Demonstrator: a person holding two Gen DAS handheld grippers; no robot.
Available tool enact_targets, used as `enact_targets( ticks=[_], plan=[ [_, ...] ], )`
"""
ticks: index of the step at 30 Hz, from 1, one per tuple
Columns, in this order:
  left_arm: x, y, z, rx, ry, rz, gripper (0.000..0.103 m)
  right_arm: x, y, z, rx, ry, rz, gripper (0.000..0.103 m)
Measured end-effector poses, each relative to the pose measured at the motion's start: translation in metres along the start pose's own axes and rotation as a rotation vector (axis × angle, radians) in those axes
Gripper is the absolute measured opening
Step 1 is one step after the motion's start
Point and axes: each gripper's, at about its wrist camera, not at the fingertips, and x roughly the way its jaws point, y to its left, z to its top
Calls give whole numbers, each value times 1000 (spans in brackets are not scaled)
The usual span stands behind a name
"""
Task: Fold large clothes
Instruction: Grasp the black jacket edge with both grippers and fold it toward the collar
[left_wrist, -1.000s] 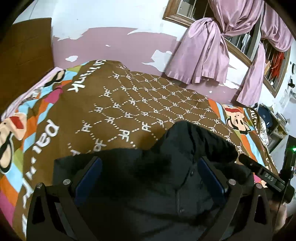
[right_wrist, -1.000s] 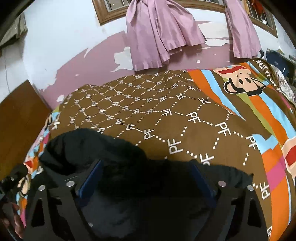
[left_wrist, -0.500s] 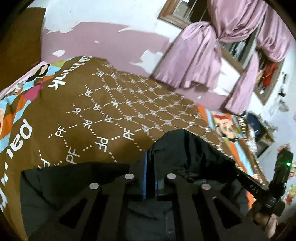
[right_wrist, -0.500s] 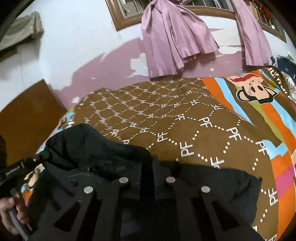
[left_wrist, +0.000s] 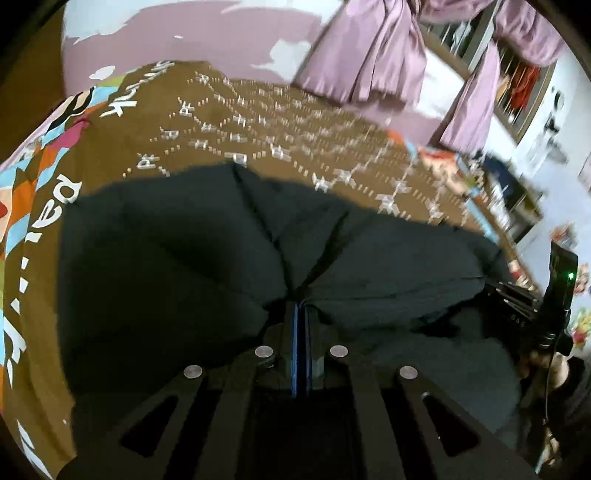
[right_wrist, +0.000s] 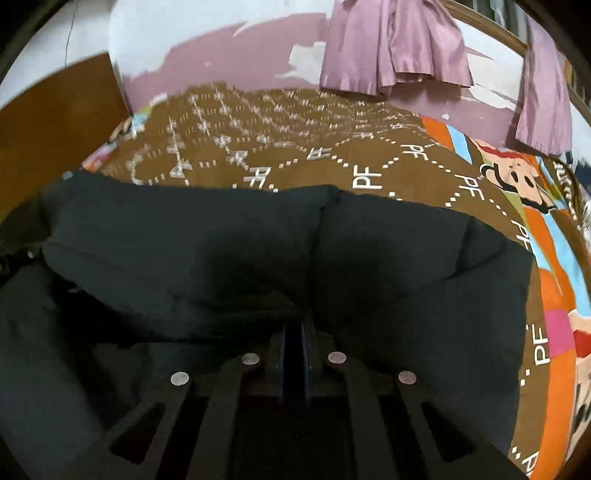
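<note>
A: What's hard to see?
B: The far bedspread (left_wrist: 229, 122) blurs, and the black jacket (left_wrist: 177, 266) hides the tips of both tongs.

A: The tongs?
B: Left tongs (left_wrist: 300, 314) and right tongs (right_wrist: 295, 325) are each pinched tight on a gathered fold of jacket.

A: How does the jacket lie?
B: Crosswise on the bed, long axis from 9 to 3 o'clock, its far edge towards 12.

A: Room?
B: Bare bedspread beyond, up to the purple curtains (right_wrist: 391, 48).
</note>
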Motion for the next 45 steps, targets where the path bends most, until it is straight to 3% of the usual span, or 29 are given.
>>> enact_targets(
  ticks=[3,8,11,13,15,17,21,24,26,27,30,33,37,41,45],
  plan=[
    [8,-5,-3,35,21,43,2,-15,-13,-4,44,-41,48,9],
    [-22,-2,-12,18,-98,-22,6,-63,-32,-3,92,-148,89,25],
    [-49,-6,-15,29,-196,16,30,-82,-37,14,112,-213,104,32],
    [-65,-9,-12,21,-278,-27,44,-82,-34,34,135,-228,121,32],
    [-74,-17,-1,13,-349,-70,47,-73,-31,54,158,-214,161,32],
    [-69,-30,17,39,-359,-74,47,-57,-25,73,194,-177,241,32],
    [-31,-46,58,22,-248,-113,47,-21,-6,86,198,-52,379,32],
    [1,-45,64,-2,-120,-186,47,0,17,73,74,71,352,31],
    [10,-45,58,17,-67,-197,46,7,25,59,2,113,330,29],
    [13,-44,53,40,-47,-196,40,10,28,51,-34,129,319,27],
    [26,-48,32,178,52,-108,18,17,30,34,-65,138,301,25],
    [35,-48,14,248,99,-55,10,27,38,26,-90,138,262,25],
    [61,-51,7,268,155,34,7,40,44,17,-113,134,219,25],
    [74,-62,0,336,152,126,7,32,47,10,-124,78,195,25],
    [69,-60,-7,344,110,133,7,11,36,9,-64,16,233,25]
  ],
)
